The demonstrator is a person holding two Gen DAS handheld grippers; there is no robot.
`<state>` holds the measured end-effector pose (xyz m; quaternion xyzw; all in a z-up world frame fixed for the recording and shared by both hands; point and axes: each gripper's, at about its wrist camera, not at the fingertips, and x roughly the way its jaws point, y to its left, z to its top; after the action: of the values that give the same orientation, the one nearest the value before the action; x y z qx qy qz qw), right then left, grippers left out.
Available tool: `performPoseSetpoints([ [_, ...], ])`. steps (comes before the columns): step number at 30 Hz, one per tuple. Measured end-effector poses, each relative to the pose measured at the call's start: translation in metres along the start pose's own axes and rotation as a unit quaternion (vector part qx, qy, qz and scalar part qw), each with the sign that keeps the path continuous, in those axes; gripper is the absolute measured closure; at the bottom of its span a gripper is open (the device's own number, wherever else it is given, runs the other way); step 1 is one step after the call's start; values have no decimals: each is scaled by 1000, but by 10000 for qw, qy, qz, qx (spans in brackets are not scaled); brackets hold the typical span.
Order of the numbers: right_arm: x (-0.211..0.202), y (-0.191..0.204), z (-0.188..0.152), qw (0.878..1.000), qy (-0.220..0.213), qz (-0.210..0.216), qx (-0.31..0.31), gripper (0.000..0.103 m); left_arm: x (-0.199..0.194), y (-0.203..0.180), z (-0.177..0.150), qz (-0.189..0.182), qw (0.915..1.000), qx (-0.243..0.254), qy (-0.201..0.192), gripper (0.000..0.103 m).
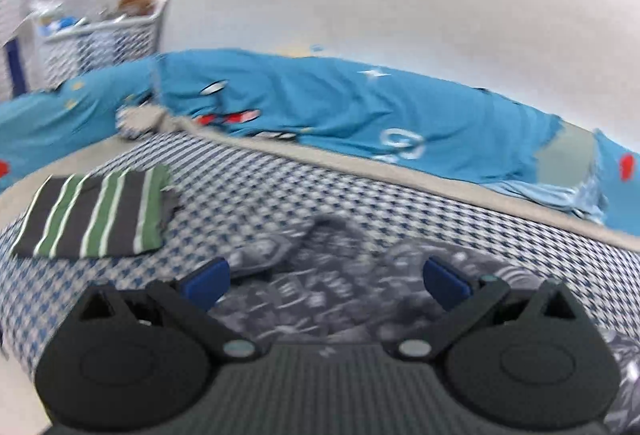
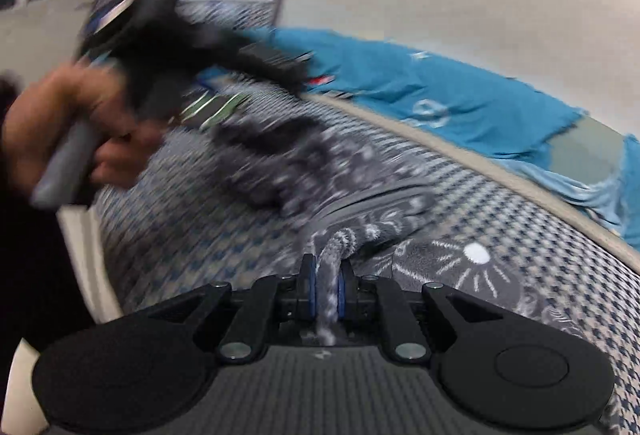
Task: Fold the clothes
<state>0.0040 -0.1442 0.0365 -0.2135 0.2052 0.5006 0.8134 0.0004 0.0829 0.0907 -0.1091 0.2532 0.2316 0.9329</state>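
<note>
Checked bedcover (image 1: 280,187) blurs; right claw (image 2: 328,285) pinches grey garment (image 2: 360,231), left claw (image 1: 326,279) apart.

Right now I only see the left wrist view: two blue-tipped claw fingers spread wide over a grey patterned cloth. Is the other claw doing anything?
Observer: Yes. The right claw is shut on a bunched fold of that grey white-patterned garment.
Operator: Who moves the left claw?
Observer: A person's hand grips its grey handle; your view hides that.
Operator: Is the folded green, black and white striped cloth clear of it?
Observer: Partly hidden. From the right wrist view the left claw's black body covers most of the striped cloth; only a few stripes show.
</note>
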Motion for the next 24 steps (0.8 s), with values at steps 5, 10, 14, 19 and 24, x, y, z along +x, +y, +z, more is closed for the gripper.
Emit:
performPoseSetpoints([
  [5,7,18,-8,9993,153,213,-280,92,1,-27,-5,-365,9991,169,-119,0],
  [10,10,20,-9,9990,198,267,-306,92,-1,-41,-7,-602,9975,202,-303,0],
  [14,9,22,-10,9989,208,282,-307,91,-8,-54,-10,-974,9933,405,-464,0],
  [19,4,22,-10,9990,217,294,-267,92,14,-71,-22,-785,9936,806,30,0],
  [24,0,18,-5,9991,202,285,-237,90,33,-61,-29,-344,9946,800,567,0],
])
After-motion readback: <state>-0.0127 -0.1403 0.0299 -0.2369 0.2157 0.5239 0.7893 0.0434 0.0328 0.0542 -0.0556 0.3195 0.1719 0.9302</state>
